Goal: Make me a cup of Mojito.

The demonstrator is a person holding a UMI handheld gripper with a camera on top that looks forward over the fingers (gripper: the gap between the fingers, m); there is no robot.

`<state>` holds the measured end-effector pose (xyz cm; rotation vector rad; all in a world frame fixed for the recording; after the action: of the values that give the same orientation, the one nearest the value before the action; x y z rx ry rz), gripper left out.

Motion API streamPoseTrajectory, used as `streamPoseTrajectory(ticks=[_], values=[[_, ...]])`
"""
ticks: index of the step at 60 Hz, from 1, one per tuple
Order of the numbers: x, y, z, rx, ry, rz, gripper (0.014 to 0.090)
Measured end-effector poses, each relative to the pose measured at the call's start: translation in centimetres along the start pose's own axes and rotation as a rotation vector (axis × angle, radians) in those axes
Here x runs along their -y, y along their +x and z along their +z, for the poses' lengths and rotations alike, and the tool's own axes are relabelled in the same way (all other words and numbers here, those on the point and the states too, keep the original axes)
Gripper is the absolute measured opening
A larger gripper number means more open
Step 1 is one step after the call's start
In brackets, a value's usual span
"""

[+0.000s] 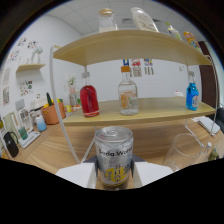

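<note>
A silver soda water can (114, 150) with a yellow band low on its label stands upright between my fingers. My gripper (114, 169) is shut on it, the dark pads (92, 163) pressing its lower sides; the can's base is hidden behind the fingers. A clear plastic cup (187, 149) stands on the wooden table to the right of the can, beyond the right finger. On the lower shelf behind the can are a red bottle (89, 100), a clear bottle (128, 94) with an orange cap, and a blue bottle (192, 96).
A two-level wooden shelf (150, 114) spans the table ahead, with more bottles (106, 20) on its top board. To the left are an orange pot (50, 114) and small containers (22, 131). A white wall with pinned pictures is behind.
</note>
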<state>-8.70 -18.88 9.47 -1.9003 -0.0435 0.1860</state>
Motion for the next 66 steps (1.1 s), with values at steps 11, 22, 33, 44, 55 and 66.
streamPoseTrajectory(ticks=[11, 22, 33, 44, 55, 66], values=[[-1.2, -0.4, 0.4, -0.008, 0.008, -0.042, 0.0516], [-1.6, -0.5, -0.2, -0.021, 0.027, -0.063, 0.0531], [-3.3, 0.2, -0.8, -0.083, -0.074, -0.080, 0.0697], [-1.9, -0.1, -4.2, -0.099, -0.137, -0.047, 0.0851], [-0.8, -0.2, -9.7, -0.099, -0.198, -0.032, 0.0843], [-0.6, 1.7, -14.8, -0.155, -0.269, 0.000, 0.0855]])
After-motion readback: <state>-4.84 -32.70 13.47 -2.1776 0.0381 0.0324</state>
